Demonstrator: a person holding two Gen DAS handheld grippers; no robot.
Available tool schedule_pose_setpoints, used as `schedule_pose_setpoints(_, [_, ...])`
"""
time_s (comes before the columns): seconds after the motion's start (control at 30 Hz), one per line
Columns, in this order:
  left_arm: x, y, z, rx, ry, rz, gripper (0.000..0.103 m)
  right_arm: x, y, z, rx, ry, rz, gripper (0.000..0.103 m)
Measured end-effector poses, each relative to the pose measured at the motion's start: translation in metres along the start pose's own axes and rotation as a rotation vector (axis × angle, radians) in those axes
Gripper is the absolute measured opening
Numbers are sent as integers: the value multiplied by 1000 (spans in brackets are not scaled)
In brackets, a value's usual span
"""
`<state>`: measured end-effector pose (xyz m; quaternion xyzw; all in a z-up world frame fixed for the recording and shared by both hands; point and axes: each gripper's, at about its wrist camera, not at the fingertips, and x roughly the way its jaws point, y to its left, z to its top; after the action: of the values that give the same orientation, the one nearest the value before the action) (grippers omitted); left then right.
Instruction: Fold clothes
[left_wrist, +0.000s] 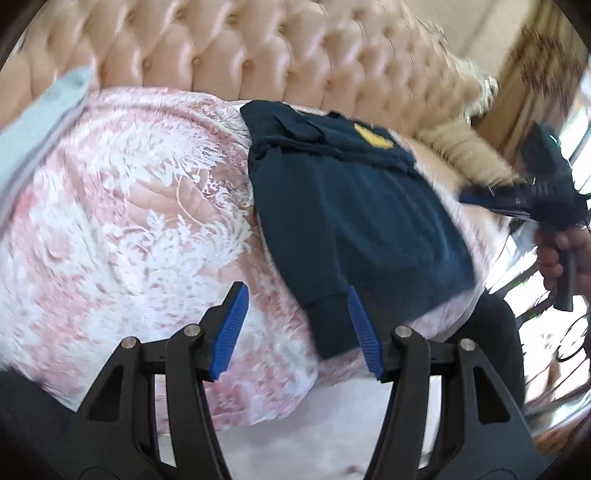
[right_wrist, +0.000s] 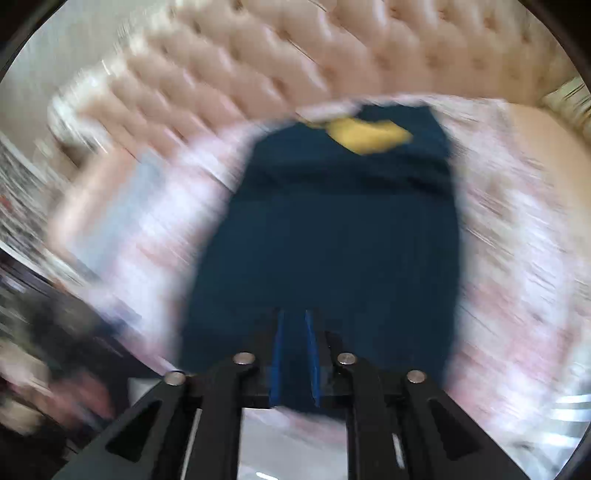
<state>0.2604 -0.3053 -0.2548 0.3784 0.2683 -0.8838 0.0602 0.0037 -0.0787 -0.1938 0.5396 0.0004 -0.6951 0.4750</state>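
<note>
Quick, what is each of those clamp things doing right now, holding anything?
Left gripper: open, empty.
Right gripper: slightly open over the navy garment, gripping nothing.

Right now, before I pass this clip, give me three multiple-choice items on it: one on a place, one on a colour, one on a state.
1. Where does the navy garment lie?
A. on the floor
B. on the pink floral bedspread
C. over a chair

2. What colour is the patch near the garment's far end?
A. yellow
B. red
C. white

3. How does the left gripper stand?
A. shut on the garment
B. shut on nothing
C. open

Answers:
1 B, pink floral cloth shows around the garment.
2 A, both wrist views show it yellow.
3 C, its blue pads stand well apart, pressing on nothing.
</note>
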Motion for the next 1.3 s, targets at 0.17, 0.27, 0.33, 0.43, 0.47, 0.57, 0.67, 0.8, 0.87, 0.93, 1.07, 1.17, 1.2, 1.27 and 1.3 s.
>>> schedule_pose_setpoints(0.17, [6,3,-2,-109,-27,-55,60,117,21,70,331,144,438,59])
schedule_pose_setpoints(0.27, [5,9,-1,-128,-43,-50,60,176,18,93,440,197,461,59])
schedule_pose_setpoints(0.33, [4,11,-1,-130,-47,-45,60,201,11,103,491,218,431,59])
schedule_pose_setpoints(0.43, [6,12,-4,-126,-43,-42,60,219,5,117,511,216,421,59])
schedule_pose_setpoints(0.47, [9,13,-4,-127,-38,-45,60,224,4,119,512,221,404,59])
schedule_pose_setpoints(0.57, [13,17,-7,-162,-20,-69,60,235,1,123,500,251,329,58])
schedule_pose_setpoints(0.67, [14,22,-8,-207,-16,-102,60,241,9,127,394,286,191,56])
schedule_pose_setpoints(0.8, [15,22,-8,-219,-16,-111,60,248,37,137,211,358,38,56])
schedule_pose_setpoints(0.87, [15,21,-9,-222,-14,-113,60,257,55,141,93,419,-67,56])
schedule_pose_setpoints(0.93, [16,21,-9,-224,-13,-115,60,266,70,144,14,466,-172,56])
schedule_pose_setpoints(1.07, [16,20,-10,-229,-10,-118,60,273,75,151,99,452,-284,56])
schedule_pose_setpoints(1.17, [15,24,-13,-260,-18,-125,60,271,72,154,147,402,-325,51])
schedule_pose_setpoints(1.2, [15,29,-16,-294,-26,-144,60,271,71,153,126,397,-346,31])
schedule_pose_setpoints(1.27, [14,39,-22,-361,-42,-183,60,271,67,151,98,385,-352,16])
schedule_pose_setpoints(1.3, [13,43,-24,-383,-52,-202,60,267,61,151,113,377,-316,14])
